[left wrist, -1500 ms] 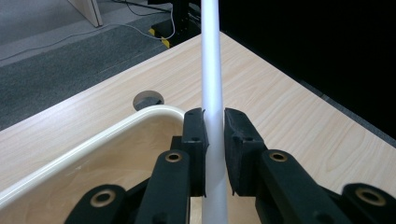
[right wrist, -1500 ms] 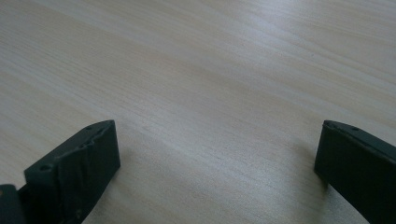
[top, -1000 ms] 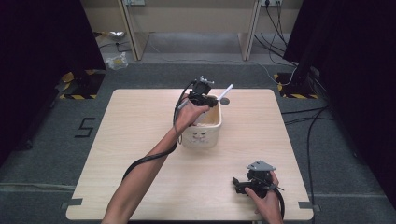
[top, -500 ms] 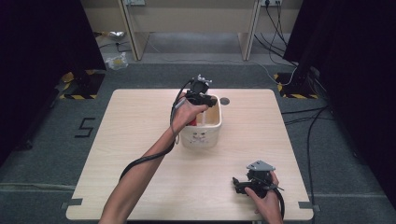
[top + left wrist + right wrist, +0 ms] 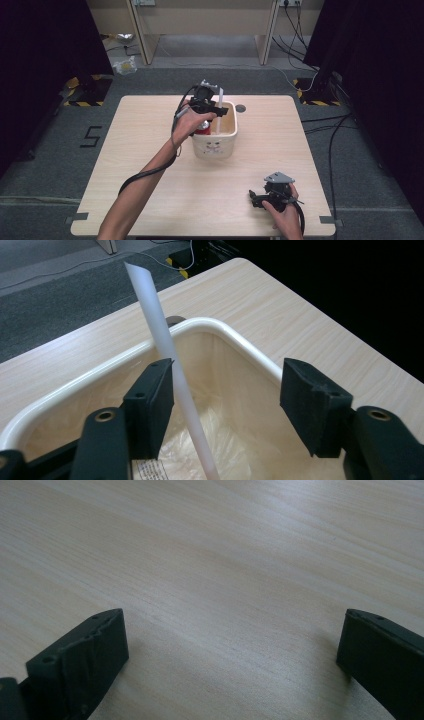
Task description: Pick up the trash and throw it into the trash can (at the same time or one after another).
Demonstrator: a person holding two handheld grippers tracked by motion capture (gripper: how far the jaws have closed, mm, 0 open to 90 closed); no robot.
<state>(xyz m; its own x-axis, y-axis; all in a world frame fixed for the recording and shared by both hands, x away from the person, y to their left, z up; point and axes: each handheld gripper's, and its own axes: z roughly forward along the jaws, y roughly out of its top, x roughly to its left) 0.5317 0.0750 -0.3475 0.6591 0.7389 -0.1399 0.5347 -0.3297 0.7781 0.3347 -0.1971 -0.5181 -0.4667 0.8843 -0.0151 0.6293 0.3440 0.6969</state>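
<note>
Two pads, left gripper point(image 5: 227, 405): standing spread apart over the bin's mouth, having just been opening; matte black foam blocks, squared at the tips, pressing on nothing.
Left-hand pad point(image 5: 150, 407): its inner edge lying against or just in front of the straw; contact cannot be told.
Straw point(image 5: 170, 370): white, smooth, slightly translucent plastic tube with a slant-cut top; standing tilted inside the bin, its top rising past the rim, its foot running out of the left gripper view.
Bin point(image 5: 235, 342): cream-white plastic tub with a rounded, glossy rim and rounded corners; a thin, crinkled clear liner is showing inside.
Bin in the high view point(image 5: 216, 146): sitting mid-table toward the far side; a small printed figure is showing on its near wall, and something red point(image 5: 202, 127) is lying inside, too small to identify.
Left gripper in the high view point(image 5: 204, 107): hanging over the bin's left rim, held by the left hand point(image 5: 187, 122), with a grey three-cornered plate on top and a black cable looping along the forearm.
Two pads, right gripper point(image 5: 230, 665): standing wide apart with bare wood between them; dull black, one showing a rough, cracked face.
Right gripper in the high view point(image 5: 270, 195): resting low at the near right part of the table, well apart from the bin.
Table point(image 5: 150, 150): pale wood-grain top, flat, square-cornered.
Floor point(image 5: 50, 165): grey carpet.
</note>
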